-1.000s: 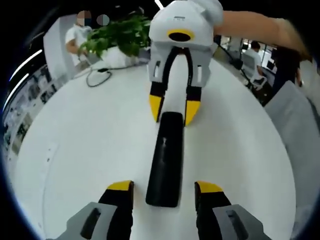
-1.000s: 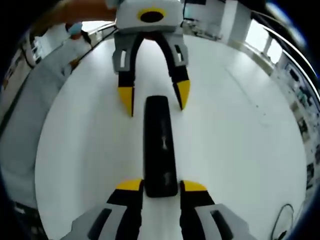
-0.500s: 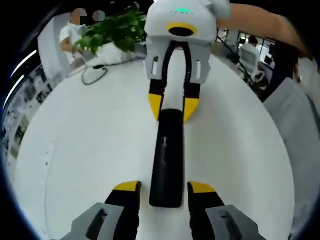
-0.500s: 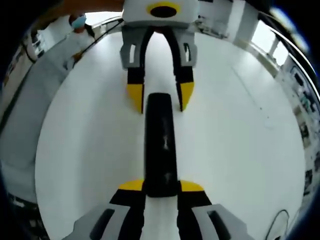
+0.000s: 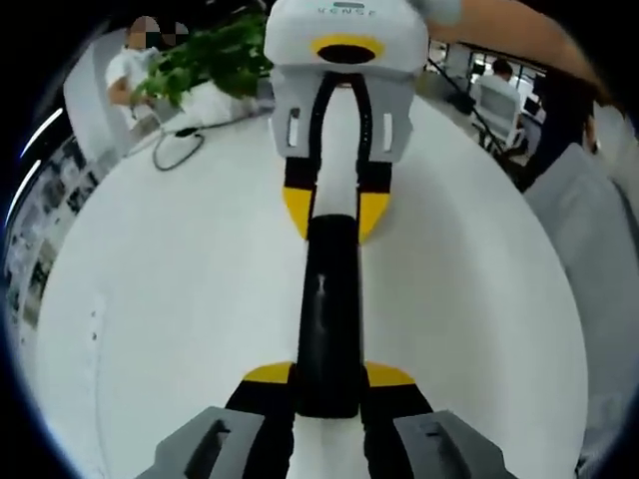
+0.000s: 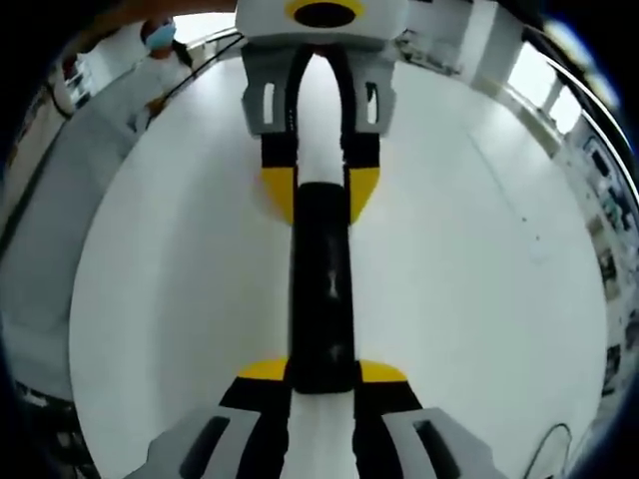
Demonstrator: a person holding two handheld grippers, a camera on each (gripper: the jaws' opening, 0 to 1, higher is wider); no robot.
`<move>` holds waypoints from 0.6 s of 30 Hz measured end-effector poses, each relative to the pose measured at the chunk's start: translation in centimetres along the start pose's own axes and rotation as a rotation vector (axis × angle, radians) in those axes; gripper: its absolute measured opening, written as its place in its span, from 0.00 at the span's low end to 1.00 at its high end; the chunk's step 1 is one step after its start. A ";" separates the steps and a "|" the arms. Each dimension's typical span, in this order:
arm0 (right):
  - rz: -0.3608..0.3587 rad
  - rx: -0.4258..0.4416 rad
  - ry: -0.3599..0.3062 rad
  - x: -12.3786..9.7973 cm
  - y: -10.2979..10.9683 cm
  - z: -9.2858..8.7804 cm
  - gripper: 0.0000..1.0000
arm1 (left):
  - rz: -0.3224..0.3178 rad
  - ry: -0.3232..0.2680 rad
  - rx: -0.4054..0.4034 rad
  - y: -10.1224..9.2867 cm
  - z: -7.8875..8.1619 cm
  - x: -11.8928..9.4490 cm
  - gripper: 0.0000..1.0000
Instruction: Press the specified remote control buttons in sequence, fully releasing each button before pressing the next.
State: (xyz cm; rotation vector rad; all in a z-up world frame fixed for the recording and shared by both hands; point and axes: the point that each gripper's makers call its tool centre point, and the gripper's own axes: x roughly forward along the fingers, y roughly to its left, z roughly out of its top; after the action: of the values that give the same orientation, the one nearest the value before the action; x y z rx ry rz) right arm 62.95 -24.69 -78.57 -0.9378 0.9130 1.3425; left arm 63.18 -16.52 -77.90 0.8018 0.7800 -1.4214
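Since a second ago both grippers have closed in on the remote from opposite ends, and the gaps beside it are gone. Left gripper view: the left gripper [image 5: 327, 377] comes up from the bottom edge, its yellow-tipped jaws pressed against the two long sides of the near end of the black remote control [image 5: 325, 309], pinching it. That remote lies flat on the white round table [image 5: 180, 289], running straight away from the camera. At its far end the right gripper [image 5: 330, 208] reaches in from the top, white-bodied with a yellow ring, its yellow tips one on each side of the remote's end; they sit tight to it. A bare forearm [image 5: 509, 35] runs off behind that gripper toward the upper right. Far side of the table: a green leafy plant [image 5: 215, 60] and a dark looped cable [image 5: 180, 150]. People sit at desks in the background, small and blurred. A grey chair back [image 5: 589, 269] stands at the right edge. Right gripper view: the right gripper [image 6: 322, 373] rises from the bottom, jaws clamped on the near end of the remote control [image 6: 321, 289], tips touching both sides. The remote runs up the middle of the table [image 6: 469, 269]. The left gripper [image 6: 320, 192] comes from the top, its tips hugging the far end. Button markings on the remote's top face are too faint to read. A person in white [image 6: 150, 75] sits at upper left.
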 end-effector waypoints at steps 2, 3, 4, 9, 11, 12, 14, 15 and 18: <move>-0.004 -0.004 0.005 0.0 0.0 0.1 0.20 | 0.003 0.004 0.000 0.0 0.0 0.0 0.23; -0.006 -0.007 0.007 0.0 0.0 0.1 0.20 | 0.003 0.008 0.002 0.0 -0.1 0.0 0.23; -0.006 -0.008 0.008 0.0 0.0 0.1 0.20 | 0.004 0.011 0.004 0.1 -0.1 0.0 0.23; -0.006 -0.011 0.012 0.0 0.2 0.1 0.20 | 0.007 0.008 0.005 0.1 -0.1 -0.2 0.23; -0.006 -0.011 0.012 -0.1 0.2 0.1 0.20 | 0.006 0.006 0.006 0.2 -0.1 -0.3 0.23; -0.006 -0.011 0.011 -0.1 0.3 0.2 0.20 | 0.005 0.007 0.005 0.2 -0.2 -0.3 0.23; -0.007 -0.013 0.008 -0.3 0.3 0.3 0.20 | 0.007 0.008 0.007 0.1 -0.2 -0.4 0.23; -0.008 -0.014 0.007 -0.3 0.3 0.4 0.20 | 0.008 0.009 0.007 0.1 -0.2 -0.5 0.23; -0.014 -0.014 0.000 -0.8 0.4 0.6 0.20 | 0.013 0.009 0.007 0.1 -0.1 -0.8 0.23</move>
State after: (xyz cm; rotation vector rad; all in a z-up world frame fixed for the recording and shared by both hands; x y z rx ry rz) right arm 62.51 -24.38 -77.65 -0.9527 0.8966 1.3385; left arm 63.23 -15.99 -77.28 0.8175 0.7754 -1.4103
